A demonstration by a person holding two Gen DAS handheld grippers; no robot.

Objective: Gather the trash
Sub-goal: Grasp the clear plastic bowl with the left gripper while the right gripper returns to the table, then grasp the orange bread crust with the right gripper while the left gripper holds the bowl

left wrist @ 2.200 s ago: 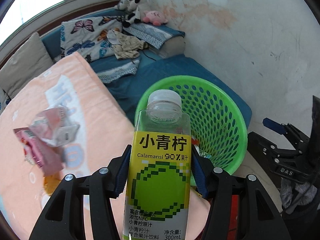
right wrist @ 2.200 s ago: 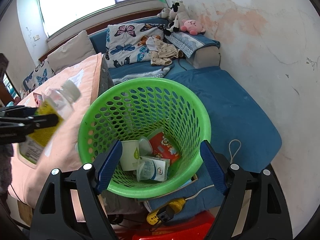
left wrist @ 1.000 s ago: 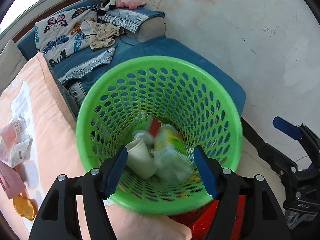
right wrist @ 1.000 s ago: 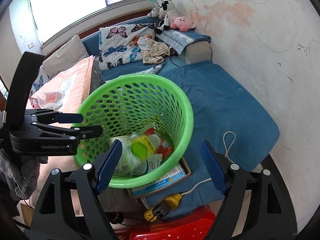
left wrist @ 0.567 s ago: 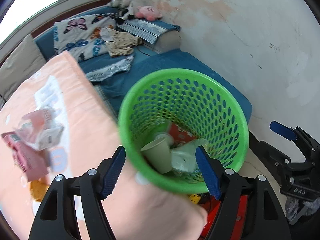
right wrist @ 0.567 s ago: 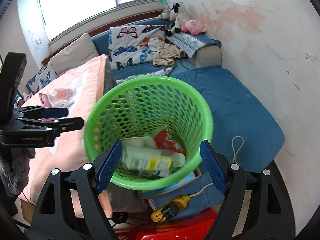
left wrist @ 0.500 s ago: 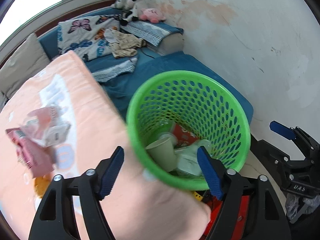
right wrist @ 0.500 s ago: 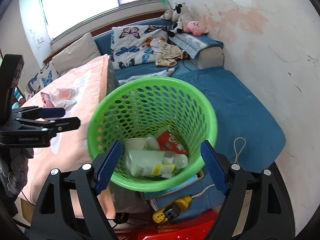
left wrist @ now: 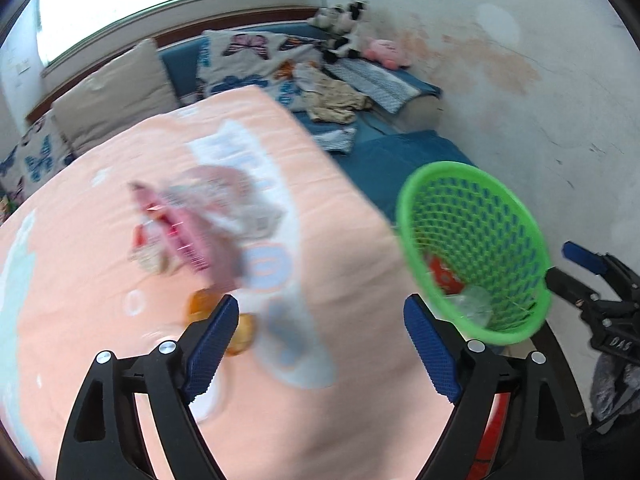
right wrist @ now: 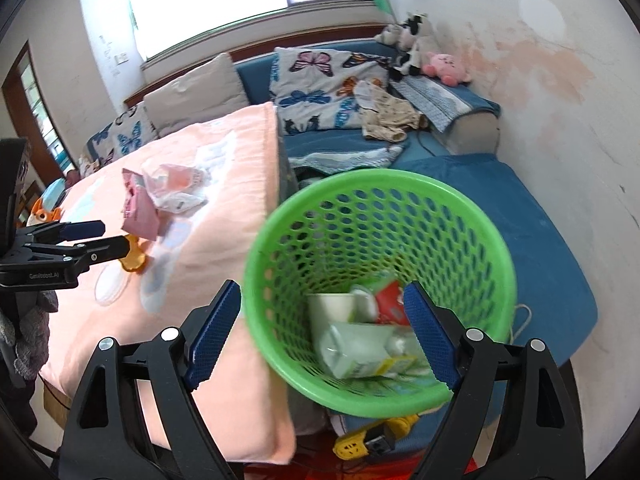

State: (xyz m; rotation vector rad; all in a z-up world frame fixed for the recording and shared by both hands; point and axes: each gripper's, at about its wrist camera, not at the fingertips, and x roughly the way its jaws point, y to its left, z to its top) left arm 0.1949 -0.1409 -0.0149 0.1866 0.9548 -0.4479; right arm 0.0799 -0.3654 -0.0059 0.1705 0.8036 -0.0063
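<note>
A green mesh basket holds a clear juice bottle, a paper cup and a red carton. It also shows in the left wrist view. My left gripper is open and empty above the peach blanket, near pink and clear wrappers and an orange snack piece. In the right wrist view the left gripper hovers beside the wrappers. My right gripper is open and empty, just above the basket's near rim.
A blue mattress lies along the stained wall, with butterfly pillows, clothes and plush toys. A yellow plug and red stool sit below the basket.
The juice bottle left my left gripper and now lies in the basket. My left gripper has swung left from the basket to over the blanket and wrappers. The right gripper stays open by the basket.
</note>
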